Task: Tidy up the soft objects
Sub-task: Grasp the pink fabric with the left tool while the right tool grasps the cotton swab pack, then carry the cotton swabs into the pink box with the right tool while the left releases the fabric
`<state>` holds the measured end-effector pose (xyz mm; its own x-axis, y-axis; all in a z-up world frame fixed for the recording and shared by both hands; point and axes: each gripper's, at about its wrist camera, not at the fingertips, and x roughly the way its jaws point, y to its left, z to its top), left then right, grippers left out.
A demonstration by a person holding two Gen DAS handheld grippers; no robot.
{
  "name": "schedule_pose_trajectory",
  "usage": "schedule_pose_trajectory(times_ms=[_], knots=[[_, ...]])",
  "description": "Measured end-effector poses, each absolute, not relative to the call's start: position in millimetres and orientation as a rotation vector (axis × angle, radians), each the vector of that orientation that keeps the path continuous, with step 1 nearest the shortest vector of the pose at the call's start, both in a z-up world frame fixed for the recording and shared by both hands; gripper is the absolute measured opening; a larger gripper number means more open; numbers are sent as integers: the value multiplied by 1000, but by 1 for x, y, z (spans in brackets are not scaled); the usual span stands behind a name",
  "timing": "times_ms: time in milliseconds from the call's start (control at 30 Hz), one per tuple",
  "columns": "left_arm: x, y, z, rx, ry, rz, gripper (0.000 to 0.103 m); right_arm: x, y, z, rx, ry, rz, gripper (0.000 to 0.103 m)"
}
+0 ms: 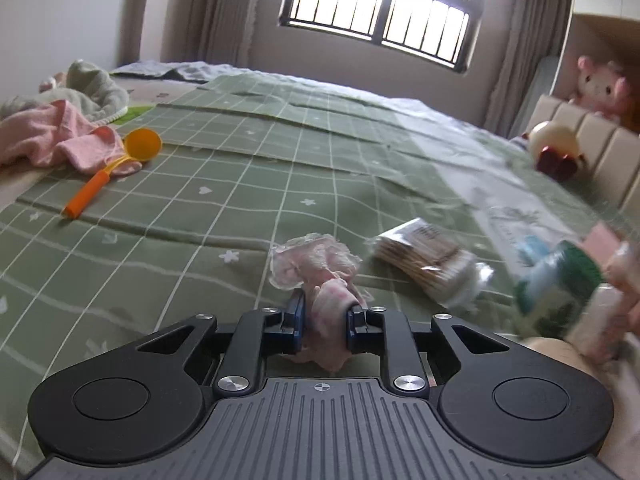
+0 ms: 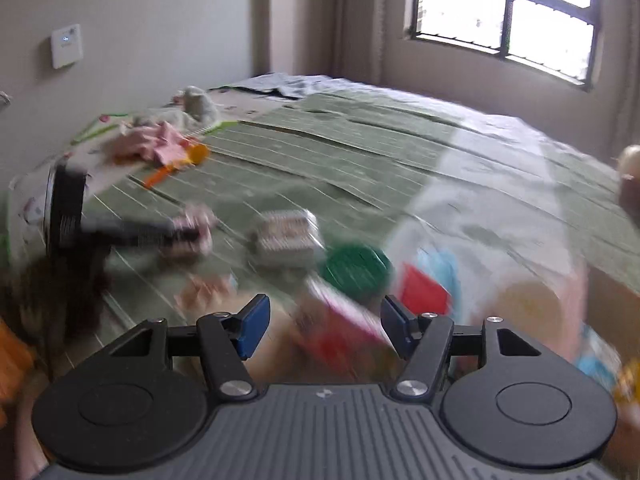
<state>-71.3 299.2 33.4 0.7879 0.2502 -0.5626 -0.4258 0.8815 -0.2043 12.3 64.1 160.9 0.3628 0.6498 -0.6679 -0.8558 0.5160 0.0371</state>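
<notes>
The left hand-held gripper (image 1: 323, 320) pinches a pink cloth (image 1: 316, 268) on the bed (image 1: 280, 168); lift gently, keeping it bunched. The right hand-held gripper (image 2: 324, 326) stands spread, holding nothing.

The right wrist view is smeared throughout — a green-lidded container (image 2: 356, 266) at centre and a red-and-pink thing (image 2: 344, 332) at six o'clock cannot be identified. In the left wrist view, a blurred green-capped jar (image 1: 560, 284) at four o'clock meets the edge — the plush toy (image 1: 600, 84) at two o'clock is soft.
</notes>
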Motion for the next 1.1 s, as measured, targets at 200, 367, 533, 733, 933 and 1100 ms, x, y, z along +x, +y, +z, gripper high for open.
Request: schedule_pose_trajectory(times_ms=[200,367,533,733,933,1100], knots=[[-117,285,44,-397,543,333,22,49,167,162,-386,845,1015,65],[-152,280,36,-474,531,289,22,72,232,116,-467,1006,923,65],[-168,293,23,-559,536,288,22,88,273,84,-589,1038,766,65],[-174,303,20,-605,508,280,22,111,288,66,-532,1139,741,73],[-176,303,17,-622,495,269,22,97,302,48,-638,1126,724,84],[-177,298,20,-620,501,275,22,74,286,73,-550,1135,800,70]])
